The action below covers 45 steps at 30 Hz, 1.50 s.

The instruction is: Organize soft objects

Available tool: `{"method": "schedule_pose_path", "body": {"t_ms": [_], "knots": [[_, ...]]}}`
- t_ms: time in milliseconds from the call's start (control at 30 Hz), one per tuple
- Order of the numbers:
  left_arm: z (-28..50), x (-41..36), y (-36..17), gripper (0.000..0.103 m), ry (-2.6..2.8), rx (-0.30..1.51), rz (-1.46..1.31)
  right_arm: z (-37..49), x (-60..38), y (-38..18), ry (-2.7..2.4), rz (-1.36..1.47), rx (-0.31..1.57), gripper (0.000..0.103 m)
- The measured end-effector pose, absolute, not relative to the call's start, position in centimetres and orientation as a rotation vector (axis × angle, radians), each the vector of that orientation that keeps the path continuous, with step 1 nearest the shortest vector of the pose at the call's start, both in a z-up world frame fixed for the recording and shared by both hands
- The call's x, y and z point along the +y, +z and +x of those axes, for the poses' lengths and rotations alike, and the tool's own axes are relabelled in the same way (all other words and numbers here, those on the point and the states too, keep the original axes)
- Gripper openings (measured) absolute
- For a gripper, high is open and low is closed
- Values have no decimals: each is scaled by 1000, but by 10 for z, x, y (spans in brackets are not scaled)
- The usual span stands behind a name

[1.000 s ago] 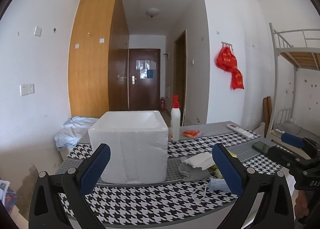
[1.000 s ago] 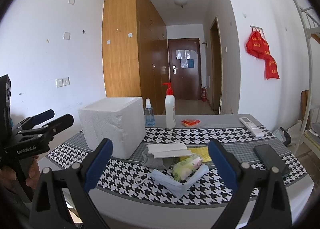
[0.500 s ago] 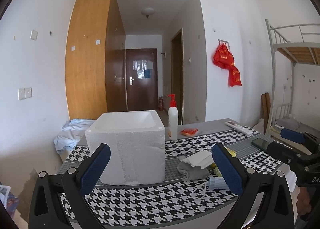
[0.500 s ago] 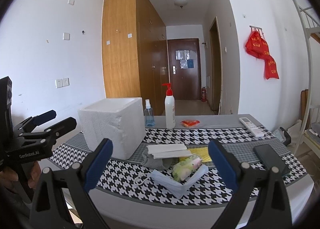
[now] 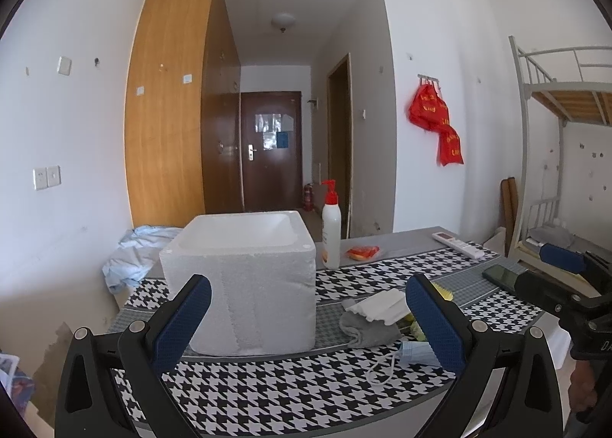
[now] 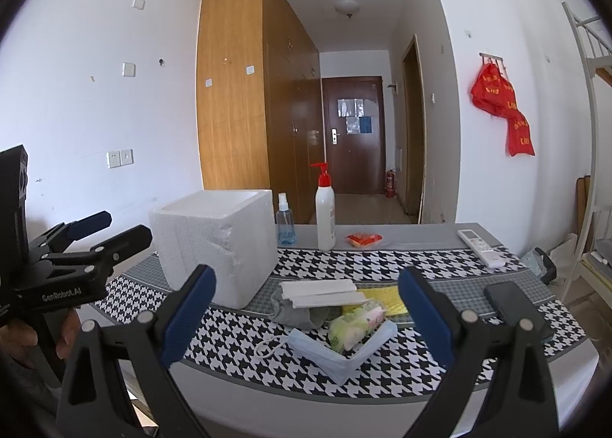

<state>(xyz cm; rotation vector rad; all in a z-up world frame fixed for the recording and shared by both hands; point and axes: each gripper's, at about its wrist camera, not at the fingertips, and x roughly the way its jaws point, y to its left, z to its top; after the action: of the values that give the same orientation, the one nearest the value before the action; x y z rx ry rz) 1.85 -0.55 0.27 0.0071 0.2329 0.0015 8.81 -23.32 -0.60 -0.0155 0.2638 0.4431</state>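
Observation:
A white foam box [image 5: 244, 277] [image 6: 218, 243] stands open-topped on the houndstooth table [image 5: 290, 392] [image 6: 451, 361]. Right of it lies a heap of soft things: folded white cloth [image 6: 321, 292] [image 5: 378, 308], a grey sock [image 6: 294, 313] [image 5: 367, 329], a blue face mask [image 6: 344, 350] [image 5: 417, 354], a green tissue pack [image 6: 354, 325] and a yellow cloth [image 6: 382, 296]. My left gripper [image 5: 306, 319] is open in front of the box, short of the table edge. My right gripper [image 6: 306, 308] is open and empty, facing the heap from in front of the table.
A white pump bottle with red cap [image 6: 324, 214] [image 5: 331, 227], a blue spray bottle [image 6: 285, 225], a red packet [image 6: 363, 239], a remote [image 6: 480, 246] and a black phone [image 6: 514, 304] also lie on the table. Light blue fabric [image 5: 134, 254] is piled left of it. A bunk bed [image 5: 558, 155] stands right.
The left wrist view has shifted slightly, so the box and room sit a little differently in frame. Both grippers stay open and nothing on the table has moved.

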Motion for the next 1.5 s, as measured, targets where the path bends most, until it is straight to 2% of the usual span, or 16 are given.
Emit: {"method": "schedule_pose_path", "body": {"t_ms": [600,1500], "knots": [[44,-16,-1,102,-47,270,16,111,-245,-15,410,-7,319,98],[95,-47,-39,102,-212,452,57,153,-265,-42,362,26,448,98]]}}
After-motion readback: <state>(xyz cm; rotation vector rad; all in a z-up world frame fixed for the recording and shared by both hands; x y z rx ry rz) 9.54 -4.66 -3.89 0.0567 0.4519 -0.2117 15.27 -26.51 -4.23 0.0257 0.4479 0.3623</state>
